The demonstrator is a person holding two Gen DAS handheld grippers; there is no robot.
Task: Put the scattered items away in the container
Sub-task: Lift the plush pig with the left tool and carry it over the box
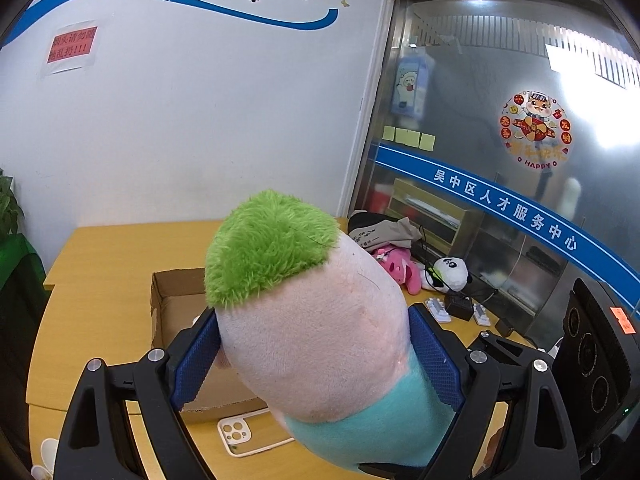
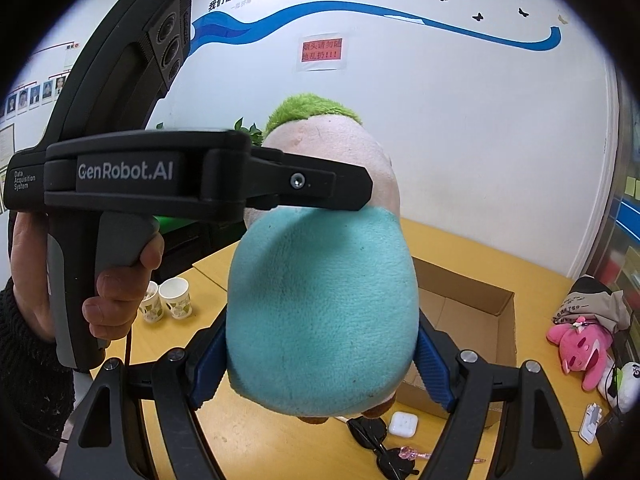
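A big plush toy (image 1: 320,340) with green hair, pale pink head and turquoise body is held in the air by both grippers. My left gripper (image 1: 316,364) is shut on its pink head, blue pads pressing both sides. My right gripper (image 2: 320,360) is shut on its turquoise body (image 2: 324,312). The left gripper's body (image 2: 132,172) shows in the right wrist view, clamped on the toy from the left. An open cardboard box (image 1: 176,308) sits on the wooden table below the toy; it also shows in the right wrist view (image 2: 472,304).
On the table (image 1: 100,256): a white phone case (image 1: 240,432), pink plush (image 2: 580,344), panda plush (image 1: 452,272), a grey bag (image 1: 384,232), black sunglasses (image 2: 376,440), white earbud case (image 2: 403,423), pink pen (image 2: 416,455), two paper cups (image 2: 164,300), chargers (image 1: 460,308).
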